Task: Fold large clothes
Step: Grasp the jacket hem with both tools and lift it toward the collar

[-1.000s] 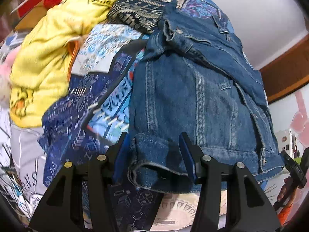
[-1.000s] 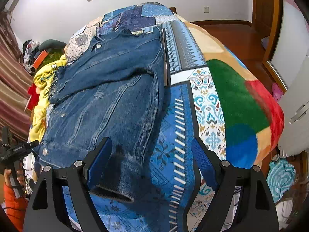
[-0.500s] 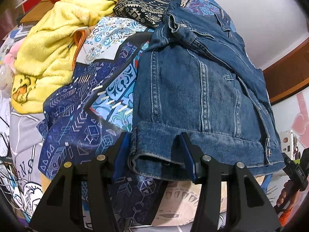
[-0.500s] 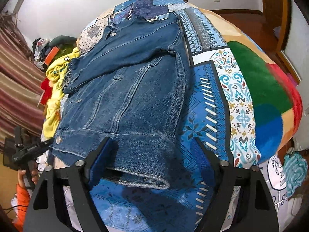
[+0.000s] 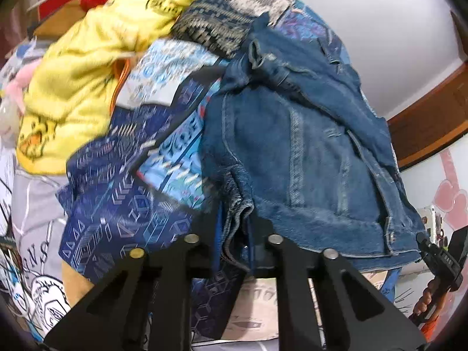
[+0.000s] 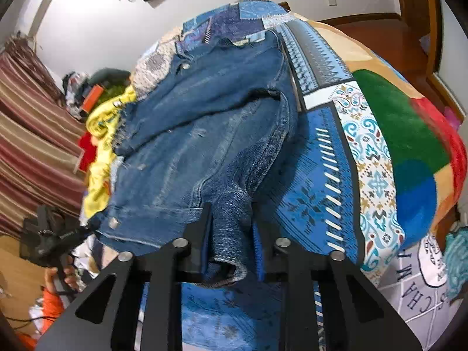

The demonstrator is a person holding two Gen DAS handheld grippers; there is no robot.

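- The left gripper [image 5: 234,239], at bottom centre of its view, is seen closing with a bunched hem corner of the denim jacket [image 5: 307,152] pinched between its jaws.
- The right gripper [image 6: 231,234], at bottom centre of its view, is likewise closing, clamped on the hem's other corner.
- The jacket is spread on the patterned blanket [image 6: 316,193] covering the bed.
- A yellow garment [image 5: 87,67] is heaped at upper left of the left view.
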